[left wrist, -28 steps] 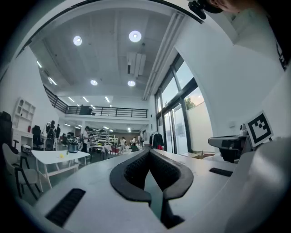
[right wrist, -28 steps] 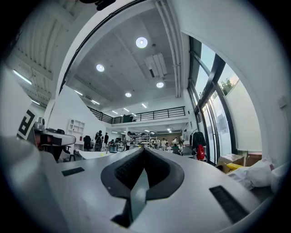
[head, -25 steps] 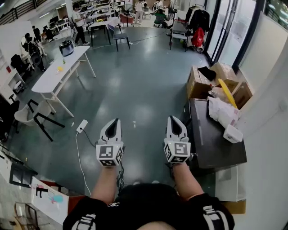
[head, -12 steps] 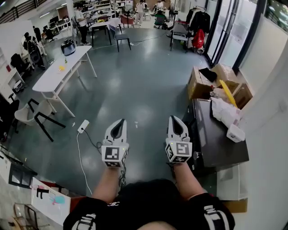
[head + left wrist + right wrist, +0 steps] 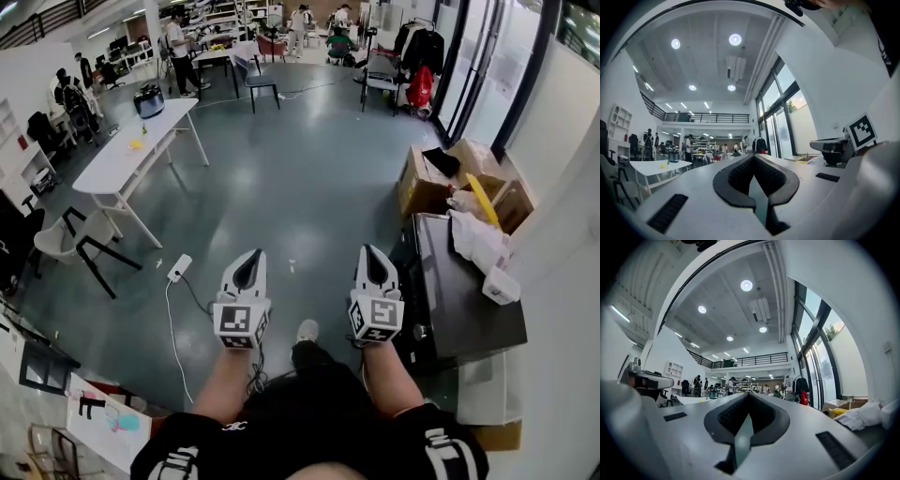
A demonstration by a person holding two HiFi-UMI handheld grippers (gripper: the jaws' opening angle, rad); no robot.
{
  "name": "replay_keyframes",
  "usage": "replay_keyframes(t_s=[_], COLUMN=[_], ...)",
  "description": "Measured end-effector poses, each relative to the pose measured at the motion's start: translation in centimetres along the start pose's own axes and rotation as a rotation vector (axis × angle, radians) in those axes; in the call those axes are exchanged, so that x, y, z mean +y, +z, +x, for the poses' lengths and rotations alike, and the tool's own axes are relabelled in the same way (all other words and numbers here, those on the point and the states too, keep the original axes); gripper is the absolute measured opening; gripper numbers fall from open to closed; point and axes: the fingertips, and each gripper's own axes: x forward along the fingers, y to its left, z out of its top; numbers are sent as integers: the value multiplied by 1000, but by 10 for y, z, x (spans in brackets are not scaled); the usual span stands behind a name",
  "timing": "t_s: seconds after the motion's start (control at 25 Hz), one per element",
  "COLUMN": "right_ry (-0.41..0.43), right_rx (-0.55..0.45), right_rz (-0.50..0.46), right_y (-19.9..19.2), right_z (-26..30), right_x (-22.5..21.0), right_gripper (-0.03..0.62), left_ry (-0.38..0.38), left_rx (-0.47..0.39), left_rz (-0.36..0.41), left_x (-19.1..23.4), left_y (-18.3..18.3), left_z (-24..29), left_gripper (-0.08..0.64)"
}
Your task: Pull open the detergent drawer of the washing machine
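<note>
Workshop floor: a person holds the left gripper (image 5: pixel 251 255) and the right gripper (image 5: pixel 372 251) level over the grey-green floor (image 5: pixel 300 178). Both pairs of jaws are together, with nothing between them. The detergent drawer cannot be made out in any view. A dark box-shaped unit (image 5: pixel 469 309), possibly the washing machine, stands at the floor's right edge against the white wall, just beside the right gripper, with white bags (image 5: pixel 478 239) on top. Cardboard boxes (image 5: pixel 422 183) sit beyond it, and a white bench (image 5: pixel 122 155) stands well apart at the left.
</note>
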Motion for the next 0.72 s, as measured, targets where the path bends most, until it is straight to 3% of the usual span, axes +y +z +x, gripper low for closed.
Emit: replay_keyframes(t_s=[0.36, 0.72], right_ry=[-19, -21], right_rx=[8, -12], right_rz=[6, 22], right_y=[-35, -62], right_z=[60, 198], right_x=[-8, -13], right_gripper=[3, 3], left_ry=[-5, -38], left_rx=[19, 25], left_rz=[2, 35], left_x=[35, 89], left_y=[-29, -54], left_z=[49, 165], left_gripper=[-8, -8])
